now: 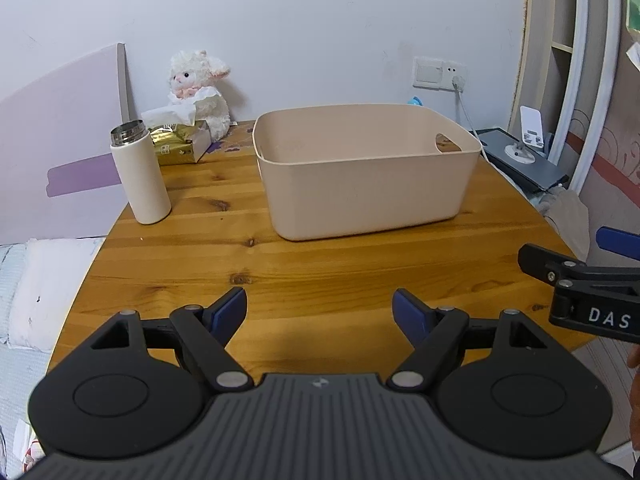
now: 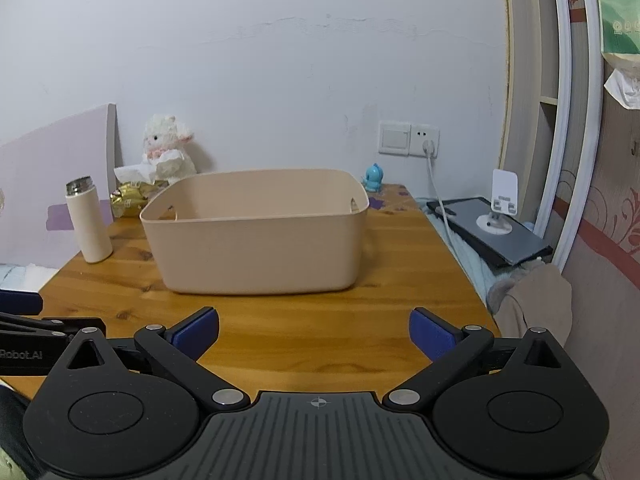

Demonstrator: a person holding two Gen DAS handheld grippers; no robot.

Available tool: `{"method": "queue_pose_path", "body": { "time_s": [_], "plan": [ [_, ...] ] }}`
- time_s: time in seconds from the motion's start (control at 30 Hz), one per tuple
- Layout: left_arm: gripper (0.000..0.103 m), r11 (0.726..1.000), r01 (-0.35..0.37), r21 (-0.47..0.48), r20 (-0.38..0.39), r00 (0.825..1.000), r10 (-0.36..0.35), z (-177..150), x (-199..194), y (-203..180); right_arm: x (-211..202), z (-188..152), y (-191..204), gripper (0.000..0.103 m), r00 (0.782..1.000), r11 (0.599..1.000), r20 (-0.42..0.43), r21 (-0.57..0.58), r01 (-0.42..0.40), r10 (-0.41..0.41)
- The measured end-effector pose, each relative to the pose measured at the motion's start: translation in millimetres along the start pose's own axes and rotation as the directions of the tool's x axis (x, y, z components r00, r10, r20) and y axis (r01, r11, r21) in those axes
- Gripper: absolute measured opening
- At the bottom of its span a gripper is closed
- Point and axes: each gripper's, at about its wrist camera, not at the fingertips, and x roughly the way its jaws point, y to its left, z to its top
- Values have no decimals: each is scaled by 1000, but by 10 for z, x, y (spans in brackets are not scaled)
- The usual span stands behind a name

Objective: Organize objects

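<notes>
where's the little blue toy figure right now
The blue toy figure stands at the back of the wooden table, just behind the right rear corner of the beige bin, below the wall socket. The left wrist view shows only a sliver.

Right gripper (image 2: 314, 330) at 6 o'clock, jaws spread wide over wooden table (image 2: 400, 264). Beige bin (image 2: 256, 246) dead centre. White flask (image 2: 88, 222) at 9 o'clock, upright.
</notes>
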Motion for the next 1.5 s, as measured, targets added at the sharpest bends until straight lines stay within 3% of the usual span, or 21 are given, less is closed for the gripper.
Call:
{"method": "queue_pose_path", "body": {
  "time_s": [1.0,1.5],
  "plan": [
    [82,1000,3,20,21,1000,-4,-171,-315,95,-394,-138,13,103,1000,1000,17,-9,13,-13],
    [82,1000,2,16,11,1000,-3,-178,-305,107,-377,-130,39,103,1000,1000,7,-11,4,-4]
  ]
}}
